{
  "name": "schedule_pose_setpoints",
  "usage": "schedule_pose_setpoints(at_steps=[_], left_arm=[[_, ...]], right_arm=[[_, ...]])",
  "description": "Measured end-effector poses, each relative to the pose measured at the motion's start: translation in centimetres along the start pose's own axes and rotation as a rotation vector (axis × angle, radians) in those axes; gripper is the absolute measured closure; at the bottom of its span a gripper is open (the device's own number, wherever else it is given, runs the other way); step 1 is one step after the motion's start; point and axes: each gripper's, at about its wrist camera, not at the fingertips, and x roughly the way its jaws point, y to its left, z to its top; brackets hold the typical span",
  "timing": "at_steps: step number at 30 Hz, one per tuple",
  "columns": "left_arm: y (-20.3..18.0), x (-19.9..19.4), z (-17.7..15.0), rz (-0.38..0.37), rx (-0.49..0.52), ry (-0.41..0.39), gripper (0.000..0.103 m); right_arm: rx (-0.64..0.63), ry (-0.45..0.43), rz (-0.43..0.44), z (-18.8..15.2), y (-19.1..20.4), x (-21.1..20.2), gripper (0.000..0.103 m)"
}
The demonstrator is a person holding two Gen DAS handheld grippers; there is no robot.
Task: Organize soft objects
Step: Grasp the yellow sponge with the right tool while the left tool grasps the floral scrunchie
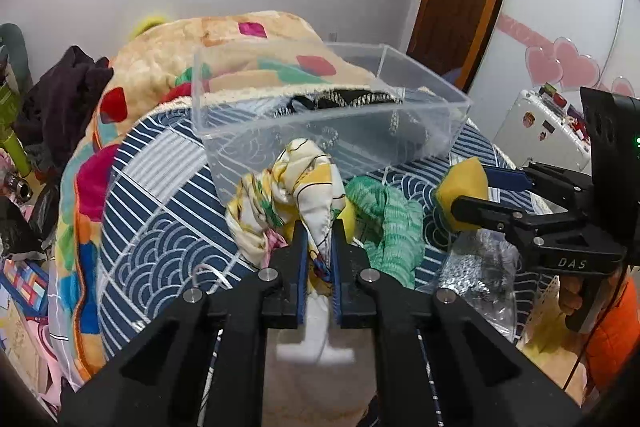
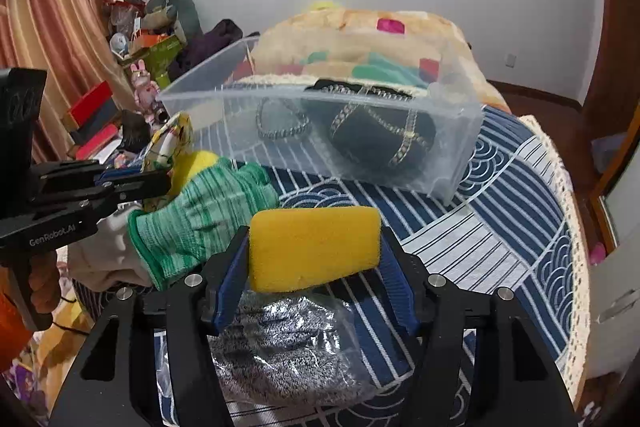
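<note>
A bed (image 2: 500,211) covered in a navy and white wave-patterned spread fills both views, and on it sits a clear plastic bin (image 1: 332,131), its open top tilted a little toward the grippers, with a black chain-trimmed pouch (image 2: 384,135) already lying inside. In front of the bin lie the soft things yet to be sorted: a green knitted glove (image 1: 384,215) spread on the spread, a silvery grey scrubber in a clear bag (image 2: 280,351) nearer the person, and a second patch of yellow just behind the glove that I cannot identify. The left gripper (image 1: 319,251) is nearly closed, its blue pads pinching a fold of a yellow and white printed cloth (image 1: 296,195), which bunches upward just in front of the bin's near wall. The right gripper (image 2: 312,259) stands fairly wide, its pads pressed on the two ends of a yellow sponge (image 2: 314,247) held above the scrubber. The step in hand looks like carrying both picked items to the bin; next, each needs lifting over the near rim and letting go well inside, the limp cloth raised high enough that its hanging folds clear the wall
</note>
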Motion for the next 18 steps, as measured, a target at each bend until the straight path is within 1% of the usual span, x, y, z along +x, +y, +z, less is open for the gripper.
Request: schedule_pose_setpoints(at_steps=[6,10,14,18], left_arm=[[0.2,-2.3,1.4,0.004,-0.01,-0.065,0.094],[0.3,-3.7,2.7,0.0,-0.011,-0.109,0.094],[0.1,-4.7,4.4,0.018,0.006,-0.16,0.094],[0.3,-4.8,6.1,0.047,0.016,-0.203,0.094]], right_arm=[[-0.015,-0.062,-0.034,1.0,0.2,-1.7,0.045],[-0.006,-0.111,-0.034,2.2,0.2,-2.7,0.045],[-0.004,-0.169,-0.038,3.8,0.4,-3.6,0.045],[-0.009,-0.221,-0.057,5.6,0.6,-4.0,0.045]])
